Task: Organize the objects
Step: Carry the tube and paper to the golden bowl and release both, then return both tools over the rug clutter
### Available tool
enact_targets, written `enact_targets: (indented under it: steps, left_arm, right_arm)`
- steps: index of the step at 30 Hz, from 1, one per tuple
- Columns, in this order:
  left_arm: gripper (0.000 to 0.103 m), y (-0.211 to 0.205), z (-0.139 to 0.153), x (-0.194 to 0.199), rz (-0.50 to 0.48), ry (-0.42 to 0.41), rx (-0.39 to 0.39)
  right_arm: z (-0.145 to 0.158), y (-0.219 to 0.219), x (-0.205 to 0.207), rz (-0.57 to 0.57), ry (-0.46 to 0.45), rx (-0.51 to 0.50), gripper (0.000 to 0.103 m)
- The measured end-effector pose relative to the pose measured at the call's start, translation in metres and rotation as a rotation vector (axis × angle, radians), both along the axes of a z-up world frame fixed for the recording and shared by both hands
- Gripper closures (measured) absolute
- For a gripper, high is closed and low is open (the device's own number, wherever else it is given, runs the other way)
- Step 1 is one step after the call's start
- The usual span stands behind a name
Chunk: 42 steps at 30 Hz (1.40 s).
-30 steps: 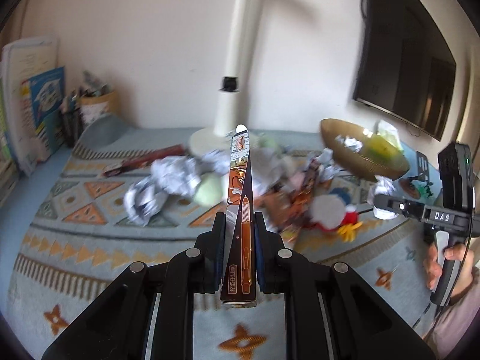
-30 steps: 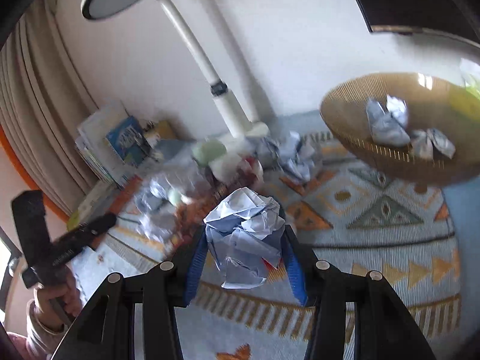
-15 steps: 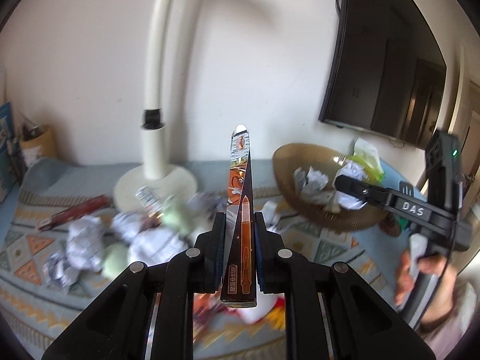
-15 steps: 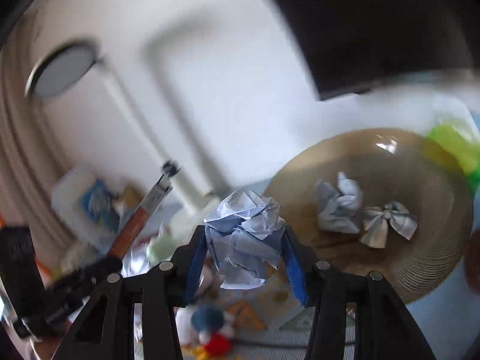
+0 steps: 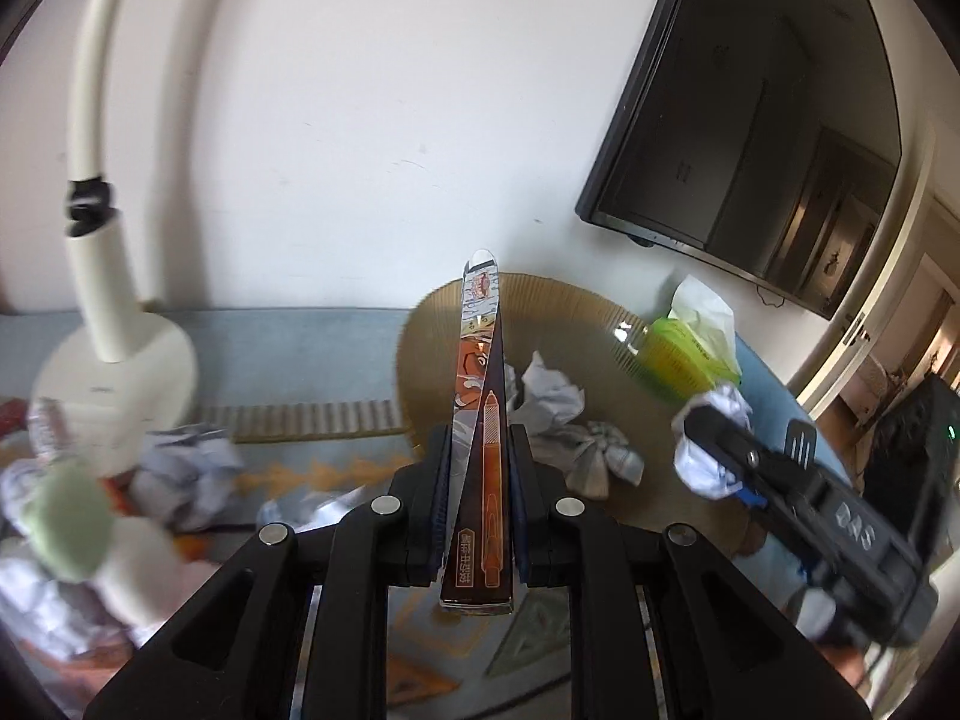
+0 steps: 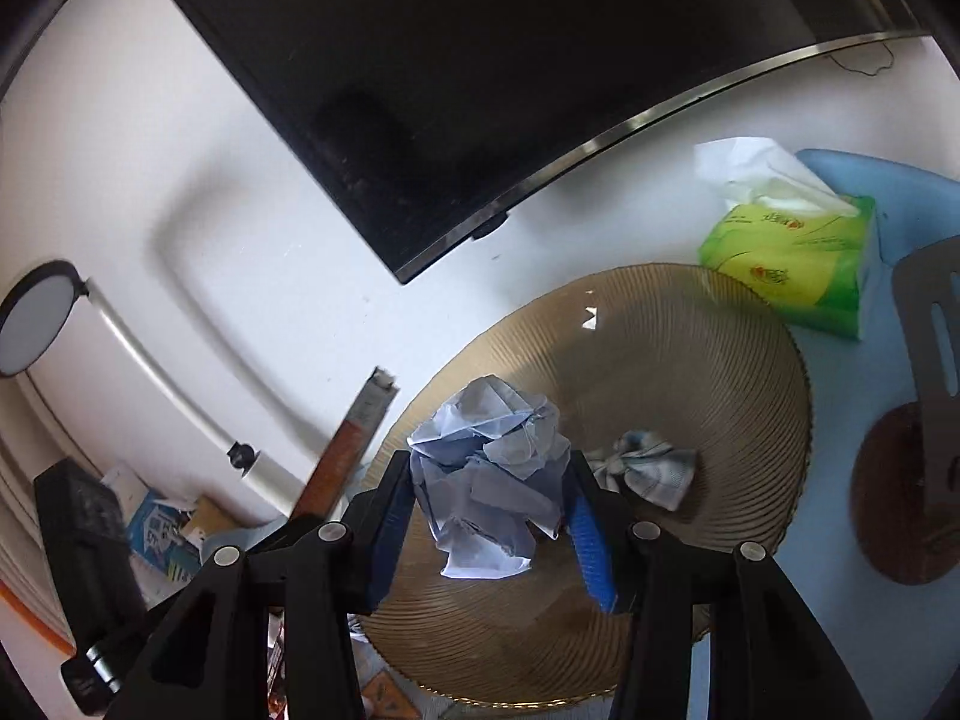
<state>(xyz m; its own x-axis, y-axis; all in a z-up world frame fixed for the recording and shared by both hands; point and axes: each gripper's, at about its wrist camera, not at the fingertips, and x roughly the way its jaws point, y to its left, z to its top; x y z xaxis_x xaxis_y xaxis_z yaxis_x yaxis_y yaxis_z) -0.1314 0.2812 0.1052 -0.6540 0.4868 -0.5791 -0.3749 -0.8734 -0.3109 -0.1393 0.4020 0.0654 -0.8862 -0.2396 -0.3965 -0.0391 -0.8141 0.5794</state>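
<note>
You've swung both hands over to the right end of the table pretty quick: a second ago the left wrist view was full of the clutter pile on the patterned cloth, and now the amber ribbed bowl fills the middle of that frame, with the white lamp base pushed off to the left edge. Your right gripper is clamped on a crumpled paper ball, and in the right wrist view that ball now hangs right over the bowl, where a second ago the bowl sat way off at the upper right. One more crumpled wad lies in the bowl just right of it. Your left gripper is pinched tight on a flat orange pen package sticking straight out toward the bowl's near rim. The green tissue pack sits just behind the bowl at upper right. So I'd say the paper is about ready to drop; the pen pack probably belongs somewhere else, can't tell where
</note>
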Motion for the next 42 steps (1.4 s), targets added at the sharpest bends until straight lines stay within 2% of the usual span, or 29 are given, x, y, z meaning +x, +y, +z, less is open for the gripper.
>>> enact_targets:
  steps: [9,11,12,13,14,15,17,20,22,30,33,38,42]
  left_arm:
    - [0.089,0.037,-0.003,-0.021,-0.051,0.008,-0.026]
    - [0.087,0.042,-0.007,-0.023,-0.074,0.0,-0.058]
    - [0.068,0.044,-0.01,-0.023,-0.089,-0.004,-0.067]
    - [0.032,0.045,-0.012,-0.023,-0.095,-0.004,-0.079]
    - [0.013,0.046,-0.013,-0.022,-0.089,0.003,-0.104]
    - [0.0,0.048,-0.013,-0.021,-0.103,0.029,-0.121]
    - [0.0,0.048,-0.011,-0.018,-0.086,0.085,-0.162]
    - [0.0,0.049,-0.007,-0.015,-0.093,0.103,-0.178]
    - [0.0,0.049,-0.005,-0.013,-0.073,0.123,-0.218]
    - [0.0,0.027,0.003,0.007,-0.072,0.153,-0.25]
    - [0.0,0.005,0.009,0.014,-0.032,0.142,-0.259]
    - [0.0,-0.052,0.029,0.034,0.044,0.154,-0.296]
    - [0.0,-0.116,0.046,0.045,0.166,0.157,-0.325]
  right_arm:
    - [0.002,0.0,-0.002,0.005,-0.004,0.049,0.053]
    - [0.004,-0.003,-0.001,0.018,0.006,0.038,0.038]
    - [0.006,-0.005,0.0,0.016,0.016,0.033,0.02]
    - [0.007,-0.006,0.003,-0.025,0.032,0.031,0.001]
    - [0.008,-0.006,0.005,-0.036,0.049,0.032,0.0]
    - [0.008,-0.006,0.005,-0.027,0.057,0.034,0.0]
    - [0.007,-0.007,0.003,-0.016,0.051,0.029,0.0]
    - [0.004,-0.01,-0.001,-0.002,0.038,0.019,0.0]
    - [0.004,-0.014,-0.001,0.01,0.037,0.033,0.0]
    - [0.019,-0.048,0.011,0.073,0.138,0.159,0.0]
    - [0.019,-0.062,0.018,0.114,0.175,0.154,0.0]
    - [0.024,-0.09,0.024,0.148,0.14,0.137,0.0]
    - [0.031,-0.121,0.034,0.218,0.122,0.168,0.0]
